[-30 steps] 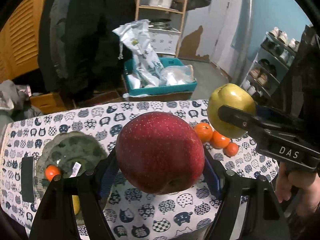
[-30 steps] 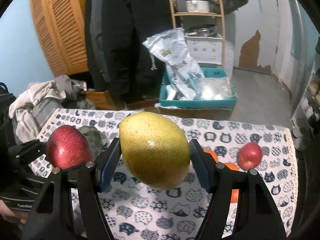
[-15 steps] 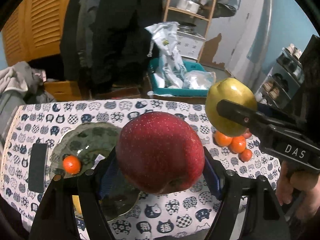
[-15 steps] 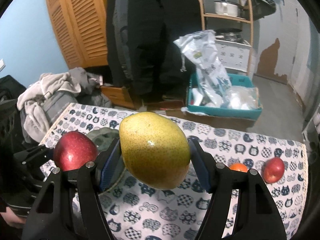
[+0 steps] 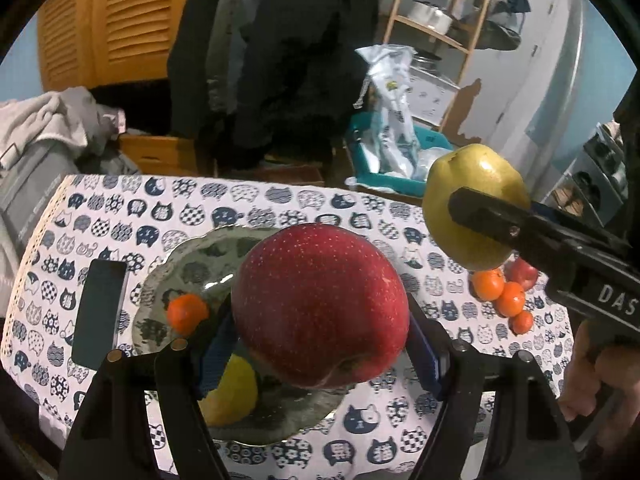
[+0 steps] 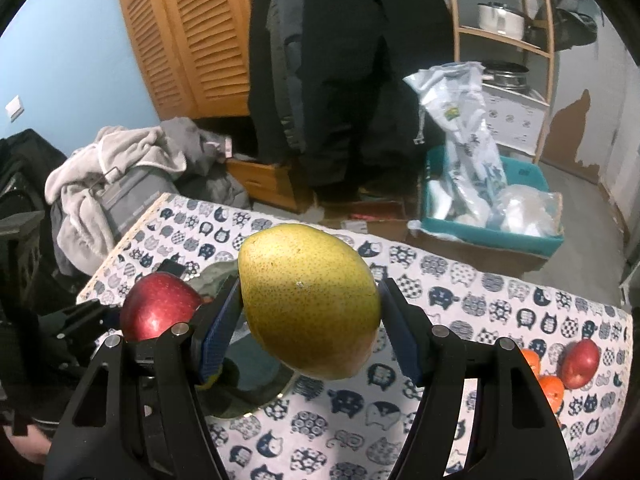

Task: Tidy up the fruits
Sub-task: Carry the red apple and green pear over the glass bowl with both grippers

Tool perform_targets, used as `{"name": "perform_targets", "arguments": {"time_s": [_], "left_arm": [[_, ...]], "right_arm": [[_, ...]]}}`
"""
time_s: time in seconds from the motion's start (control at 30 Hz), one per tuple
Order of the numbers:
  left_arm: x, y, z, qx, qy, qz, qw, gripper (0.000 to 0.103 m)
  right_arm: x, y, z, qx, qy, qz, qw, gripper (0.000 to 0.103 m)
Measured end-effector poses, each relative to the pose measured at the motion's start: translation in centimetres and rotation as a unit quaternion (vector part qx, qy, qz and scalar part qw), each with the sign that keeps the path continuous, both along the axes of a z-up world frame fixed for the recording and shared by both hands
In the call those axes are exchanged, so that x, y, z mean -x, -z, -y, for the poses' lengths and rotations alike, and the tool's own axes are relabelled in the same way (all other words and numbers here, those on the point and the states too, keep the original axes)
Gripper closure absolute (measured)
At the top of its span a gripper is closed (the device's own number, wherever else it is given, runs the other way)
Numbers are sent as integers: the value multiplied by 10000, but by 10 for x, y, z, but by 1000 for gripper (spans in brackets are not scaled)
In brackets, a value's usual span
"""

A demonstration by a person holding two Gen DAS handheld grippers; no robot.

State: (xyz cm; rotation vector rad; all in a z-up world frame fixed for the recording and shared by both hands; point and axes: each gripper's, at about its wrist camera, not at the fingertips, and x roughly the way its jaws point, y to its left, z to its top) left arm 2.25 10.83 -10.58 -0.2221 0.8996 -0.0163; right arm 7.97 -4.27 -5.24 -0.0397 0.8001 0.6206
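Fruit fills both of your grips: your left gripper [image 5: 320, 344] has its blue-padded jaws pressed on either side of a big red apple [image 5: 320, 306], and your right gripper [image 6: 310, 330] is clamped the same way on a yellow-green pear [image 6: 310, 304]. You hold the apple in the air above a glass plate [image 5: 168, 280] that sits on the cat-print tablecloth [image 5: 280, 200]. On that plate you can see a small orange [image 5: 186, 312] near its left side and a yellow fruit [image 5: 230, 390] at its near edge, partly hidden behind your left gripper's finger. Just left of the plate lies a dark phone [image 5: 100, 312], flat on the cloth. From the left wrist view your pear rides to the right of the apple and higher, clear of the plate, with your hand [image 5: 600, 376] showing under the right tool. Farther right on the cloth, a cluster of small oranges [image 5: 504, 296] lies touching one another, with a second red apple [image 6: 580, 362] just beside them. Beyond the table's far edge you have a teal bin [image 6: 520, 236] on the floor with plastic bags standing in it, a heap of grey clothes [image 6: 120, 176] to the left, dark coats [image 6: 340, 60] hanging in the middle, an orange louvred door [image 6: 188, 32], and a wooden shelf [image 6: 504, 36] bearing a metal pot [image 6: 500, 20].
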Motion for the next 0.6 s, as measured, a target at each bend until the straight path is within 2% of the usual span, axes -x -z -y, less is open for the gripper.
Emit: {"name": "perform_targets", "arguments": {"time_s": [0.3,0.6], "left_arm": [[-11,31,-31,101,-274,-354,9989,25],[-22,69,-44,199,-346,-826,9958,25]], "right_arm": [[-12,22,-30,107,-143,-266,9995,34],[-19,51,-58,263,-348,-580,9974,34]]}}
